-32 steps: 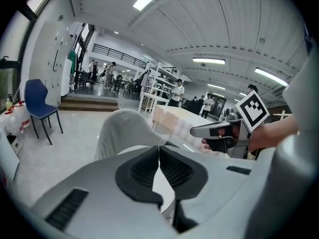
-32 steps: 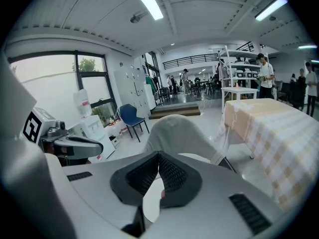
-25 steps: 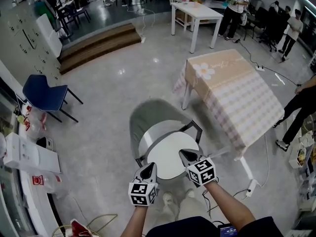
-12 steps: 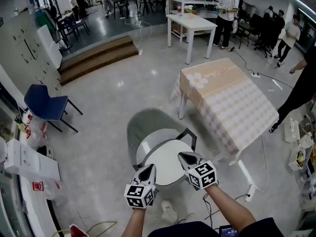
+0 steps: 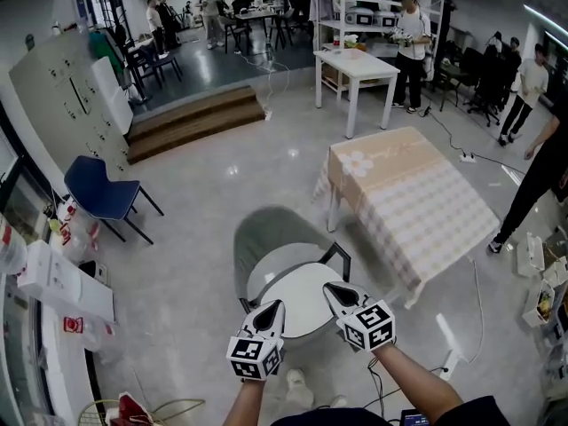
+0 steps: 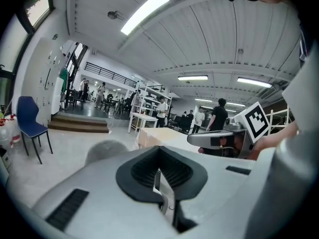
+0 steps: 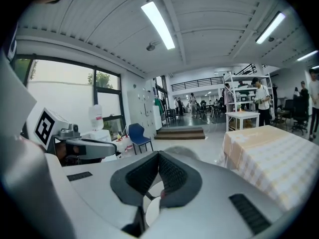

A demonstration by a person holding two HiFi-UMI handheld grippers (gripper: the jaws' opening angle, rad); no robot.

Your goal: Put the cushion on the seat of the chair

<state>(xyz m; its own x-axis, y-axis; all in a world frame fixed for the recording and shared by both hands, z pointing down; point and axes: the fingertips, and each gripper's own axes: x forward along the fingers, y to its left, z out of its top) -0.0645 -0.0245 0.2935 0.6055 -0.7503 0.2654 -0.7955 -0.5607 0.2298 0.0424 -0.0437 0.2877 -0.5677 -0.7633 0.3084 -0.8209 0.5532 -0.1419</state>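
- Down in front of the person, the white round cushion lies over the seat of the chair. Its far side runs along a dark frame bar, and the grey backrest rises beyond.
- Left gripper and right gripper both sit at the cushion's near rim, each with its jaws closed together in its own view. Something pale shows in the slit under the pads; whether that's a pinch of cushion edge, I can't tell.
- My read: this is the tail end of the placing step, with the cushion on the seat and only the let-go and pull-away left.
- The next move calls for a clean exit. If any edge is pinched, release it first. Then draw both grippers back toward the body, low and level, so the near rim isn't dragged off the seat front.
- Edges to mind: the near rim looks close to the seat's front, and the frame bar boxes in the far right side, so there's no shoving it that way.
- Room to move: there's open floor on the left. The table with the checked cloth stands near on the right, and a white power strip lies on the floor beside the right arm. The blue chair is well apart.
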